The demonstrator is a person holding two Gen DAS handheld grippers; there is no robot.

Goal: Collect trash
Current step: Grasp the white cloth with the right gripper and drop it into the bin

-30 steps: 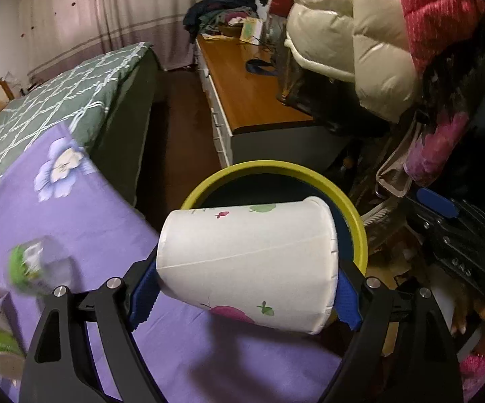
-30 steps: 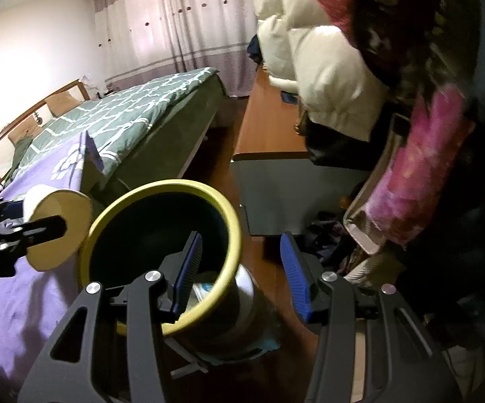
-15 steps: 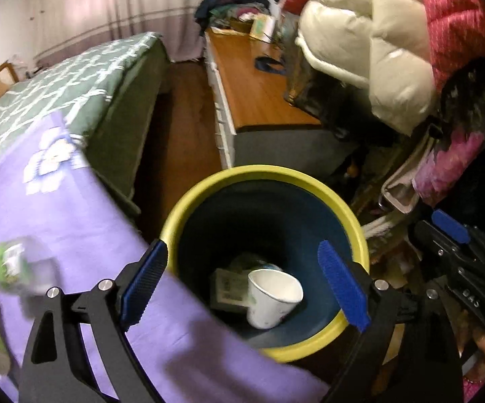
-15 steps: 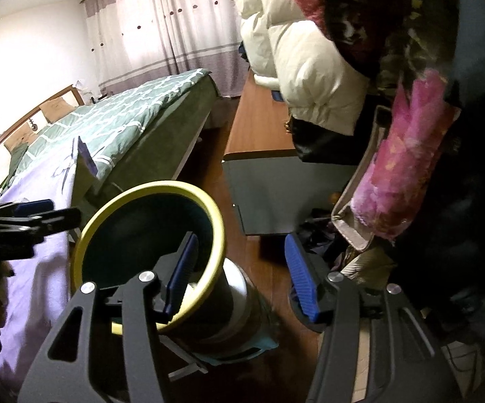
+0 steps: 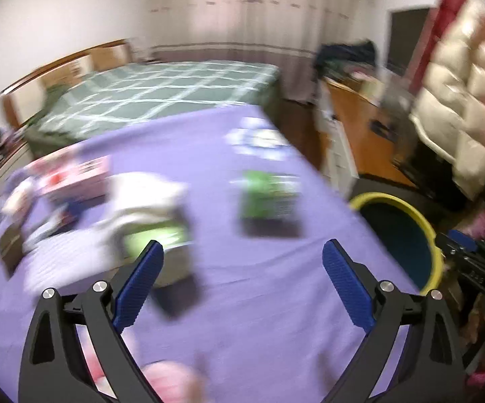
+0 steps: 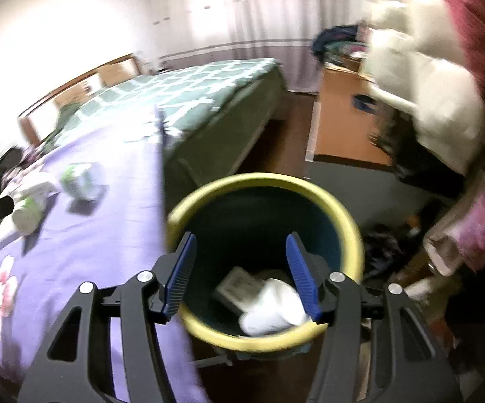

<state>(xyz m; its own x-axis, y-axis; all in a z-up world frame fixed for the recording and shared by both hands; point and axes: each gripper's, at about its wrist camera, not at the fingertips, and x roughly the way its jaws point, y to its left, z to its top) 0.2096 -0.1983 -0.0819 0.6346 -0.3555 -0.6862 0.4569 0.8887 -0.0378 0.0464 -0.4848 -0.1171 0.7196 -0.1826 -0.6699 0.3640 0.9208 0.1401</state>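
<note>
While both pairs of jaws stand wide and hold nothing, the left gripper (image 5: 240, 268) points over the purple sheet (image 5: 242, 302) toward the green-labelled wrapper (image 5: 269, 198) and the white crumpled packet (image 5: 151, 211), and the right gripper (image 6: 240, 268) hangs above the yellow-rimmed bin (image 6: 349, 228), where the paper cup (image 6: 269, 309) lies beside a flat box. To do this step well, I think the left gripper should come low with one finger on each side of the nearer packet and close only when it is centred. One second ago the left jaws held the cup over the bin; now they have turned back to the bed.
</note>
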